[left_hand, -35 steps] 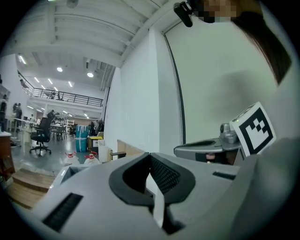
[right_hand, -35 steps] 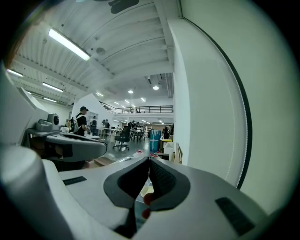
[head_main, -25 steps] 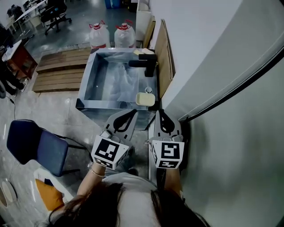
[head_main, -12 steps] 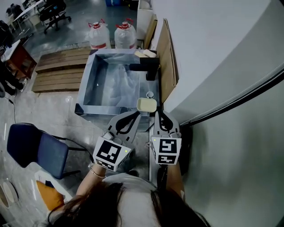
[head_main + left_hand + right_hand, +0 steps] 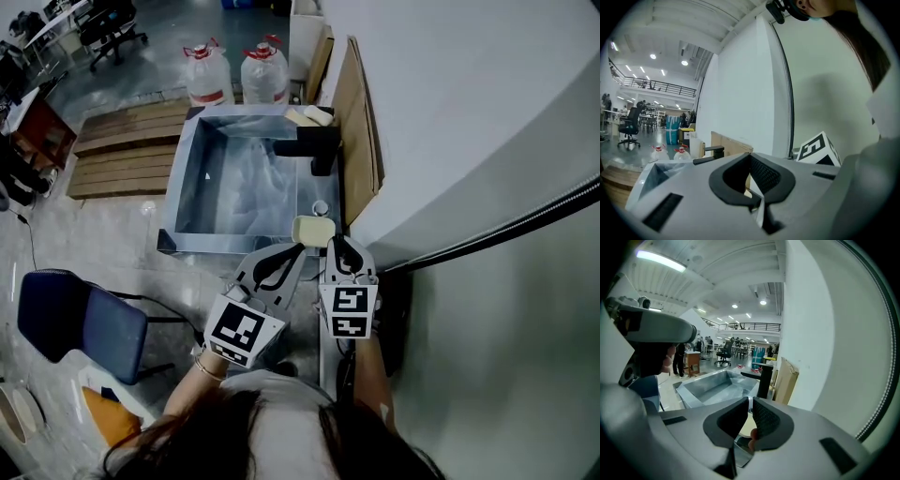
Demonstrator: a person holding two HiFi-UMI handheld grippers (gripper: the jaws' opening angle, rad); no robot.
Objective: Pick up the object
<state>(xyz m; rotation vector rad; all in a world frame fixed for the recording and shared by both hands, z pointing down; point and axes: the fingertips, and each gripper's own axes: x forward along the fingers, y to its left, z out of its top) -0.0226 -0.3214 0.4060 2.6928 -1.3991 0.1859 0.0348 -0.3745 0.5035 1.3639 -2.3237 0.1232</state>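
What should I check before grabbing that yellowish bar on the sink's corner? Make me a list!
1. Cream bar in plain sight on the sink rim's near right corner: ok.
2. Right gripper lined up close to the bar: ok.
3. Right jaws wide enough to fit around the bar: not ok, they are practically together.
4. Left gripper free: ok, jaws together, holding nothing.
5. Black faucet out of the way: ok, it stands farther back.
6. Bar dry, not slippery: cannot tell.
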